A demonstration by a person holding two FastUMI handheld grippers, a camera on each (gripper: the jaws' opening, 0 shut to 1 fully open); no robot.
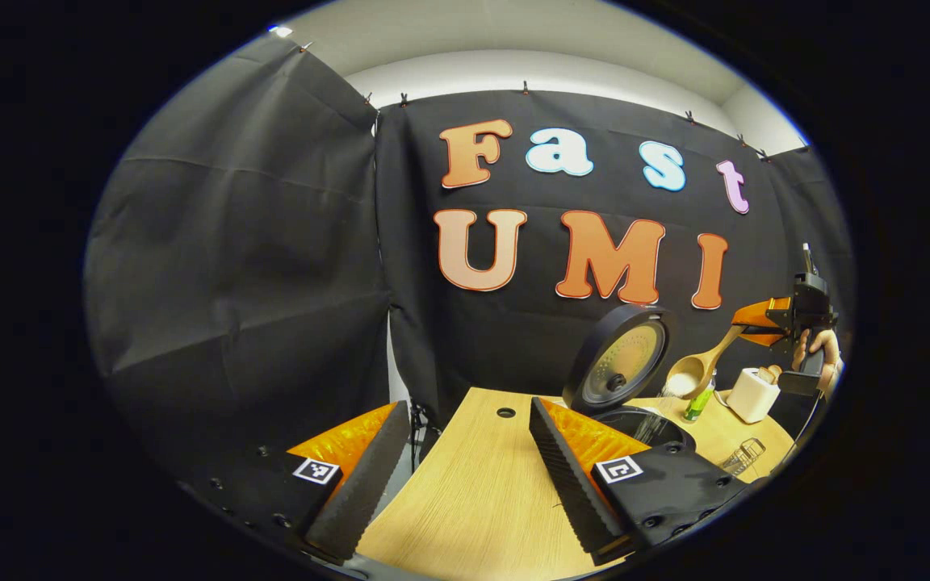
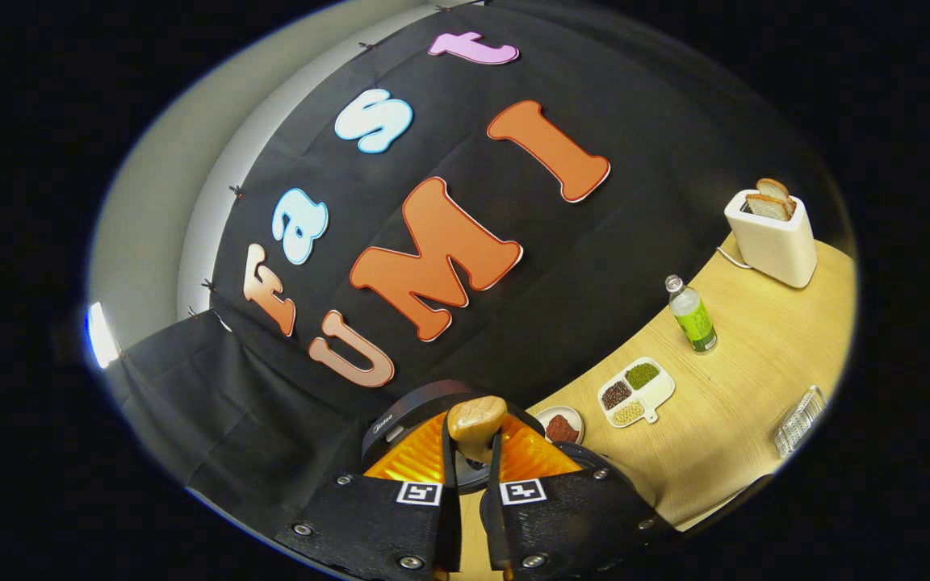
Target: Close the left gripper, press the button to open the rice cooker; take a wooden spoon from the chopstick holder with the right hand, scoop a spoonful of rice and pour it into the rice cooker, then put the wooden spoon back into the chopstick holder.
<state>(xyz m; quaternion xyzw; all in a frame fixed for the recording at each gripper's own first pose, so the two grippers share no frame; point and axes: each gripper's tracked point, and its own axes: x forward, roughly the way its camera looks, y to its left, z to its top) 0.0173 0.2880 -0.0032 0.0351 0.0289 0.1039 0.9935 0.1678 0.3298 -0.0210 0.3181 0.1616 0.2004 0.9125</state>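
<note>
Our left gripper (image 1: 465, 476) hangs low over the wooden table (image 1: 477, 500) with its two fingers spread wide and nothing between them. Just past its right finger (image 1: 566, 472) we see the dark bowl of the rice cooker (image 1: 643, 424), and behind that the cooker's round lid (image 1: 622, 359) stands up on its hinge. Above the bowl, a little farther off, the wooden spoon (image 1: 695, 371) tilts down with white rice in its scoop and grains falling toward the pot. Its handle runs up into our right gripper (image 1: 764, 319), carried by a hand (image 1: 820, 355) at the far right. From the right gripper view, our right gripper (image 2: 471, 516) is clenched on the wooden spoon's handle (image 2: 477, 424), both fingers pressing on its sides, with the rounded handle end standing just ahead of them. Beyond that gripper we find a small round dish (image 2: 562, 425), then a divided tray of beans (image 2: 636, 391), then a green-labelled bottle (image 2: 691, 315) standing upright. Farthest along the table sits a white toaster (image 2: 772, 234) with bread slices in it, and off to the right a clear wire-like rack (image 2: 798, 420) lies near the table edge.
</note>
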